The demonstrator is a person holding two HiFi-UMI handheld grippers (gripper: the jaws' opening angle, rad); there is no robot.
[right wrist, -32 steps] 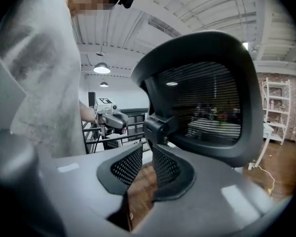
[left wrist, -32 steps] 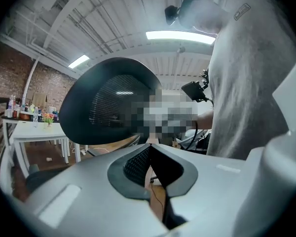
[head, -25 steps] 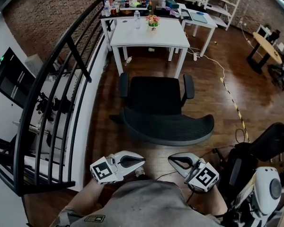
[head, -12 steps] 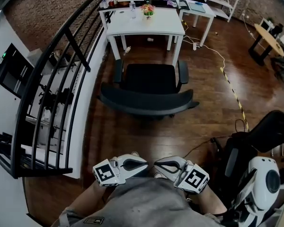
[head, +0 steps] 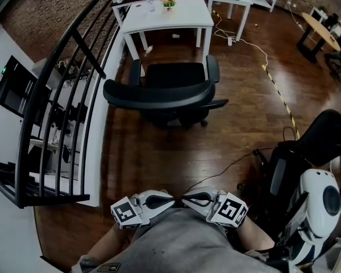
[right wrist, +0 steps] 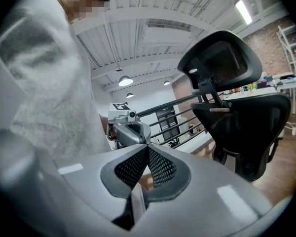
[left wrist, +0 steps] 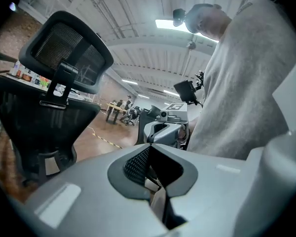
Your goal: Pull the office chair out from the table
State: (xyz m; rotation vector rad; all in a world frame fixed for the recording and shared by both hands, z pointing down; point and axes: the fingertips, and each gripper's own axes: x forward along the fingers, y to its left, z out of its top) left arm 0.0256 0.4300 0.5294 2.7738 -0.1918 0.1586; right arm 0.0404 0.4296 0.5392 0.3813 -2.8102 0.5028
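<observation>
The black office chair [head: 169,90] stands on the wood floor, out from the white table [head: 165,17], its curved mesh back toward me. Its headrest shows in the left gripper view [left wrist: 64,48] and in the right gripper view [right wrist: 222,60]. My left gripper [head: 171,199] and right gripper [head: 185,198] are held close to my body, well short of the chair, tips pointing at each other and almost meeting. Both are shut and hold nothing. Each gripper view shows its own closed jaws, left gripper [left wrist: 150,149] and right gripper [right wrist: 148,149], with the other gripper just beyond.
A black metal railing [head: 74,84] runs along the left. At right stand another black chair [head: 324,147] and a white machine [head: 318,201]. A cable [head: 256,53] and striped tape [head: 281,110] lie on the floor. A round table [head: 321,38] is far right.
Both grippers have drawn back from the chair toward my body and closed in on each other. The chair and table now lie farther up the view, and the chair's back has swung leftward.
</observation>
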